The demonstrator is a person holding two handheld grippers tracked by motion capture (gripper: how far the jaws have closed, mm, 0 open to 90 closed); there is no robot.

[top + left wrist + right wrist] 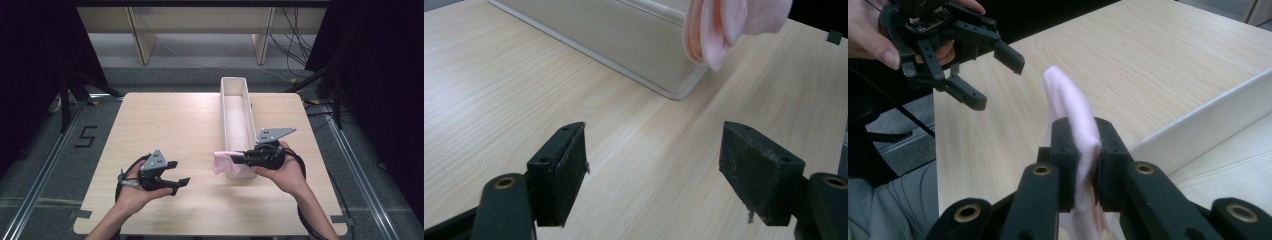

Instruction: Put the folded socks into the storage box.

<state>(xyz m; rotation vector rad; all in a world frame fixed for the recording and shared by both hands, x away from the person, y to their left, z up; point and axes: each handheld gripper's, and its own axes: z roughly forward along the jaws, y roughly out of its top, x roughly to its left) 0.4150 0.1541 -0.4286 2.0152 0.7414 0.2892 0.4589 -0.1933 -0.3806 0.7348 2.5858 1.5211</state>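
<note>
Pinching a pink cloth [223,162] in our right hand-held gripper [239,159] over the tray [235,85]; our left hand-held gripper [181,173] gapes empty. A thin grip may let it slip outside.

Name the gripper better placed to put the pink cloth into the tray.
Right: the right gripper already clamps the cloth at the tray end. The left gripper is open, apart.

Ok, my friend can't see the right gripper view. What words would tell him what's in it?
The right gripper pinches a soft pink cloth between its black jaws, beside the white tray's wall. Farther off, over the wooden table, a hand holds the left gripper, jaws open.
</note>
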